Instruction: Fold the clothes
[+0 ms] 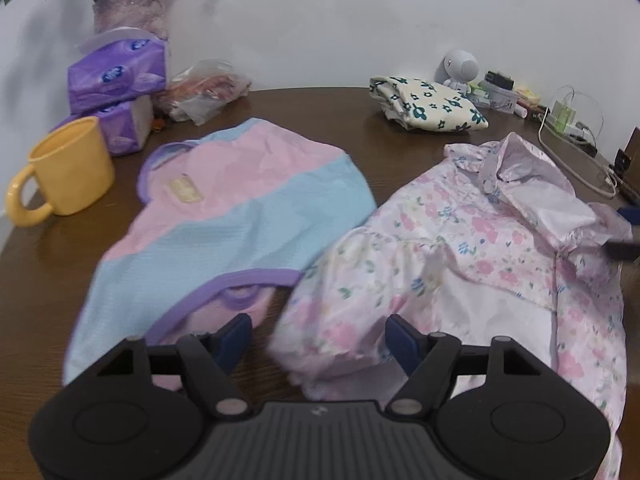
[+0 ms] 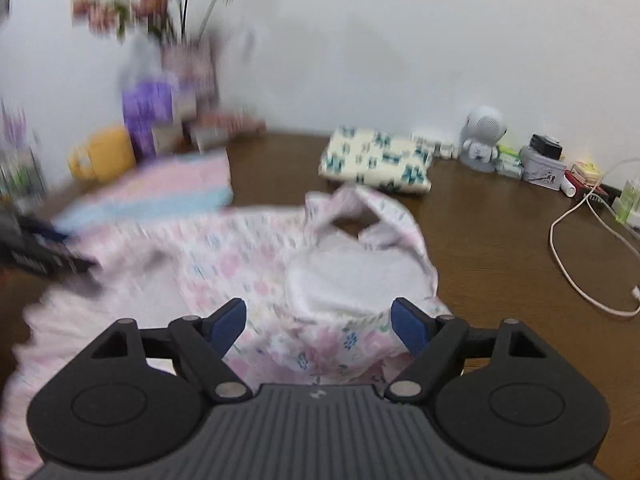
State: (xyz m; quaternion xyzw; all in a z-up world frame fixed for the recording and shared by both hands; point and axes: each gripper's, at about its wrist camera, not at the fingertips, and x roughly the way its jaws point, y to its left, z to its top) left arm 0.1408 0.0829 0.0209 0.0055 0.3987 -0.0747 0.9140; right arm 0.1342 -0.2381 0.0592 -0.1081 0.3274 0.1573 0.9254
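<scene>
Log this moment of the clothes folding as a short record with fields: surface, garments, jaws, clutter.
surface: brown wooden table
being folded: pink floral dress, spread out and rumpled
alongside: pink and blue top, lying flat to the left of the dress
already folded: cream floral cloth, near the wall
left gripper: jaws open over the dress hem, nothing held
right gripper: jaws open over the dress, nothing held
clutter: yellow mug, purple tissue packs, white cable

1. We see a home: a dark wooden worktop (image 1: 328, 136) against a plain white wall.
2. Household clutter lines it: a yellow mug (image 1: 68, 168), purple tissue packs (image 1: 116, 72), a flower vase (image 1: 128, 12), charger cables (image 2: 568, 256).
</scene>
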